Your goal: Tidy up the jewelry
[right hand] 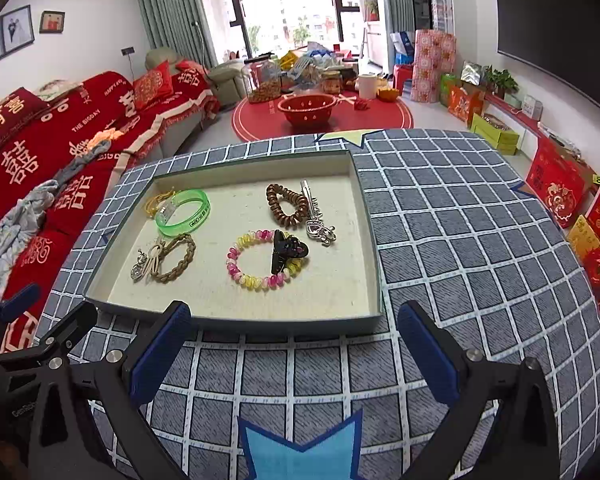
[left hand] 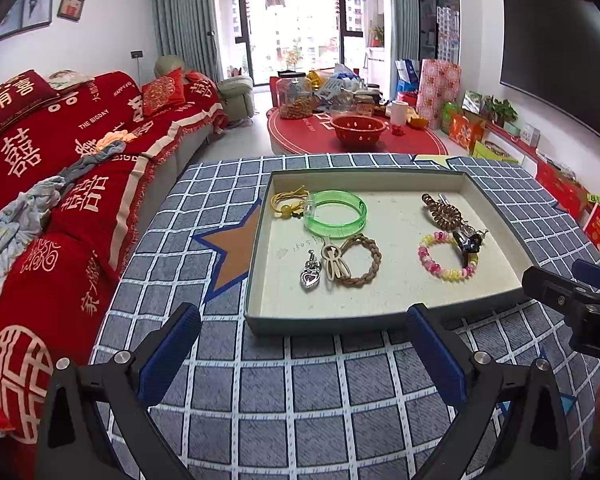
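A shallow grey-green tray (left hand: 324, 322) (right hand: 236, 326) lies on the checked tablecloth. In it are a green bangle (left hand: 336, 214) (right hand: 182, 212), a yellow cord bracelet (left hand: 286, 204), a braided tan bracelet (left hand: 358, 260) (right hand: 174, 258), a silver heart pendant (left hand: 310, 276), a brown coil hair tie (left hand: 442, 210) (right hand: 286, 204), a pink and yellow bead bracelet (left hand: 444, 258) (right hand: 256, 264), a black hair claw (right hand: 286, 252) on it, and a silver clip (right hand: 318, 220). My left gripper (left hand: 304, 350) is open and empty just before the tray's near edge. My right gripper (right hand: 294, 346) is open and empty, likewise.
A red sofa (left hand: 52, 184) runs along the left of the table. Behind is a round red table (left hand: 356, 136) with a red colander and jars. Red gift boxes (right hand: 560, 188) stand on the floor at the right. The right gripper shows at the left wrist view's right edge (left hand: 572, 300).
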The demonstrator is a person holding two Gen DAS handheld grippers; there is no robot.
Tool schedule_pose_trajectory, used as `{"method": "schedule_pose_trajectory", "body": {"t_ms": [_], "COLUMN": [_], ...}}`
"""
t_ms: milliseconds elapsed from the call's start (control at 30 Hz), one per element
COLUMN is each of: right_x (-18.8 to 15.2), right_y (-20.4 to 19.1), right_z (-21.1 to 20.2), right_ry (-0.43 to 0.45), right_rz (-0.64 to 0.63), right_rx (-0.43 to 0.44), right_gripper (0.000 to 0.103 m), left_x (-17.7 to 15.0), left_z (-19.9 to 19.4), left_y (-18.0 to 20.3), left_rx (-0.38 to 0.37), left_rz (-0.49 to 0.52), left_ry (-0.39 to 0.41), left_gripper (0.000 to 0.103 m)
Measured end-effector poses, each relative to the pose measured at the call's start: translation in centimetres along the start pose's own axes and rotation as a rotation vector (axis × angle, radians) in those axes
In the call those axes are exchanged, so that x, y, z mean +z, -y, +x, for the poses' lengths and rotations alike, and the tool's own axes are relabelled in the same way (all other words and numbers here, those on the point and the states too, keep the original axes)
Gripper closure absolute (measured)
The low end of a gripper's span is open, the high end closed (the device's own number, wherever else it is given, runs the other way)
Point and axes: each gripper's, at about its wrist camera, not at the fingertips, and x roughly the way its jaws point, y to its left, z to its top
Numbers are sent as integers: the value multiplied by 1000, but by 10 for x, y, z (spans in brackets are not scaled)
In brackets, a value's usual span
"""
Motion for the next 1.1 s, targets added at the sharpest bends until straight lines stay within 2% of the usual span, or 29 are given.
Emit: {"method": "schedule_pose_trajectory", "body": {"t_ms": [433,667,1100], "right_x": [-34,-44,-51], "right_y": [-6,-11,-12], "right_z": [-40,-48,-55], "right_ry": [159,186,203], "right_rz": [-36,-44,-57], "right_rx": [-64,-80,-91], "right_gripper": [0,0,0], "left_x": [-26,-31,-34], "left_z": [-27,-28,-35], "left_y": [5,4,5], "left_rx": [12,7,18], "left_rz": [-35,-57,-53], "left_ry": [94,68,77], "left_gripper": [0,0,0]}}
